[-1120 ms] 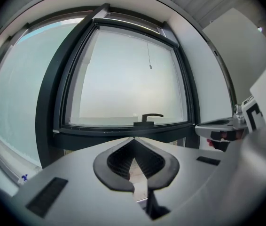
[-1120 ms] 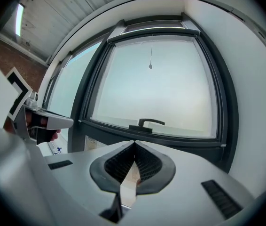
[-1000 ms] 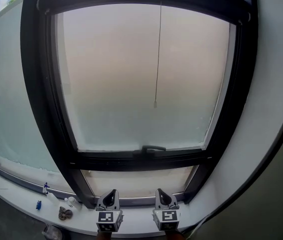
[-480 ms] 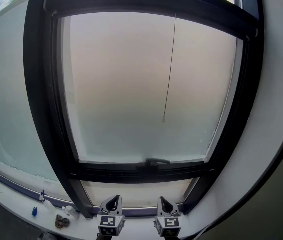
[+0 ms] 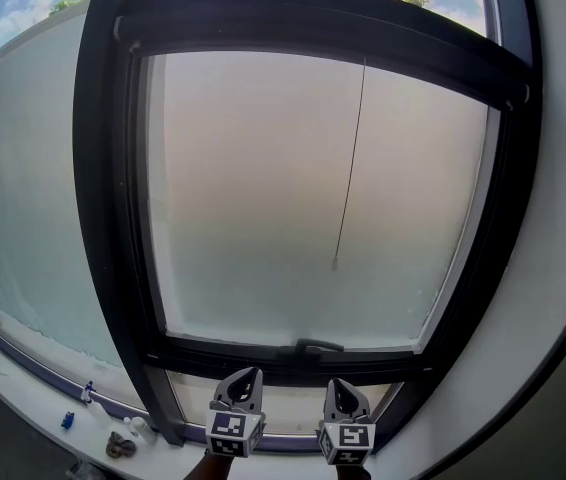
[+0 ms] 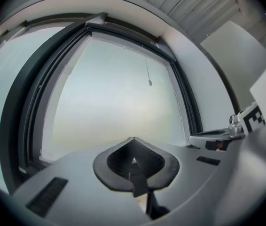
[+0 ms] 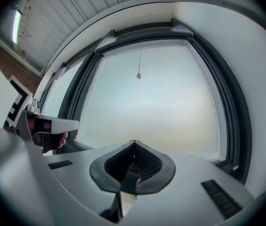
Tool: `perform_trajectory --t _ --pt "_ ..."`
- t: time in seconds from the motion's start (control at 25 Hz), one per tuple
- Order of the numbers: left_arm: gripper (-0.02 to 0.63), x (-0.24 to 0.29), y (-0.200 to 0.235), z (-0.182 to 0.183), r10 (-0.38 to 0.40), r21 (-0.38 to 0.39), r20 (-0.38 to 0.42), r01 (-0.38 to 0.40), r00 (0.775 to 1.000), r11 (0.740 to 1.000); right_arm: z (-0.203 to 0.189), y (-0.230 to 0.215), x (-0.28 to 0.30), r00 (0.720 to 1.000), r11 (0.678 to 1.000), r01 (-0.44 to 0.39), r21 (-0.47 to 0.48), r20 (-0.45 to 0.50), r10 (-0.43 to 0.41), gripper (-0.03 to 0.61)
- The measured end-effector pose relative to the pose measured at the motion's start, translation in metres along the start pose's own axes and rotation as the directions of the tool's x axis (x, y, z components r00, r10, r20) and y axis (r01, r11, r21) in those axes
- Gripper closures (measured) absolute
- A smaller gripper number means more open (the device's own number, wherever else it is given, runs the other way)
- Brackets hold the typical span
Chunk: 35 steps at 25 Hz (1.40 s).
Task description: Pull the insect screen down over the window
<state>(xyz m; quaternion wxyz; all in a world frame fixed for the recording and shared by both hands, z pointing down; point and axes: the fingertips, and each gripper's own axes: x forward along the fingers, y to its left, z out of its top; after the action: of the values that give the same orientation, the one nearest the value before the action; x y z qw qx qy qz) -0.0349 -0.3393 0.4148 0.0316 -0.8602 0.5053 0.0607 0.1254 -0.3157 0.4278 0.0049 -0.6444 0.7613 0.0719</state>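
A dark-framed window (image 5: 113,218) with a frosted pane fills the head view. Across its top runs a dark bar (image 5: 313,18), likely the insect screen's housing, and a thin pull cord (image 5: 350,168) hangs from it, ending in a small weight (image 5: 334,263). My left gripper (image 5: 251,373) and right gripper (image 5: 338,383) are side by side below the sash handle (image 5: 318,346), both shut and empty, well under the cord's end. The cord (image 6: 148,72) shows high above the closed left gripper (image 6: 133,138). In the right gripper view the cord (image 7: 139,65) hangs far beyond the closed right gripper (image 7: 134,141).
A white sill (image 5: 23,393) runs along the bottom left with a few small items (image 5: 118,446) and a blue piece (image 5: 67,420). A white wall (image 5: 553,218) borders the window on the right. A fixed frosted pane (image 5: 23,188) lies to the left.
Both grippers have risen toward the window, still shut. The head view has tilted upward, so the window, cord and handle sit lower in the picture.
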Motion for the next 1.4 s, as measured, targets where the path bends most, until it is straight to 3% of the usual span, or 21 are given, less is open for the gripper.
perform_trajectory --t 0.24,0.44,0.6,0.8,0.96,1.16,1.32,1.4 --pt "0.615 0.030 0.000 0.074 -0.017 0.169 0.140 -0.006 0.990 0.986 0.078 -0.028 0.028 0.989 0.996 0.026 -0.090 0.149 -0.012 0.577" --pt "0.615 0.039 0.010 0.145 0.009 0.289 0.227 -0.076 0.974 0.954 0.159 -0.043 0.042 0.959 0.975 0.078 -0.209 0.284 -0.016 0.577" --pt "0.615 0.055 0.019 0.190 0.019 0.420 0.287 -0.144 0.958 0.896 0.218 -0.057 0.053 0.928 0.961 0.110 -0.255 0.372 -0.007 0.575" --pt "0.615 0.068 0.034 0.241 0.055 0.531 0.331 -0.234 0.942 0.814 0.273 -0.072 0.068 0.911 0.886 0.185 -0.425 0.412 0.007 0.575" --pt "0.615 0.080 0.037 0.290 0.076 0.610 0.378 -0.310 0.923 0.729 0.323 -0.082 0.071 0.892 0.798 0.267 -0.540 0.452 0.008 0.577" --pt "0.615 0.094 0.042 0.344 0.105 0.681 0.414 -0.384 0.904 0.624 0.367 -0.087 0.085 0.892 0.646 0.318 -0.694 0.450 0.045 0.575" --pt "0.615 0.098 0.041 0.380 0.151 0.728 0.459 -0.468 0.875 0.500 0.396 -0.091 0.094 0.898 0.528 0.333 -0.781 0.434 0.076 0.572" --pt "0.615 0.098 0.041 0.400 0.166 0.736 0.482 -0.501 0.860 0.455 0.412 -0.090 0.099 0.902 0.470 0.336 -0.816 0.422 0.087 0.539"
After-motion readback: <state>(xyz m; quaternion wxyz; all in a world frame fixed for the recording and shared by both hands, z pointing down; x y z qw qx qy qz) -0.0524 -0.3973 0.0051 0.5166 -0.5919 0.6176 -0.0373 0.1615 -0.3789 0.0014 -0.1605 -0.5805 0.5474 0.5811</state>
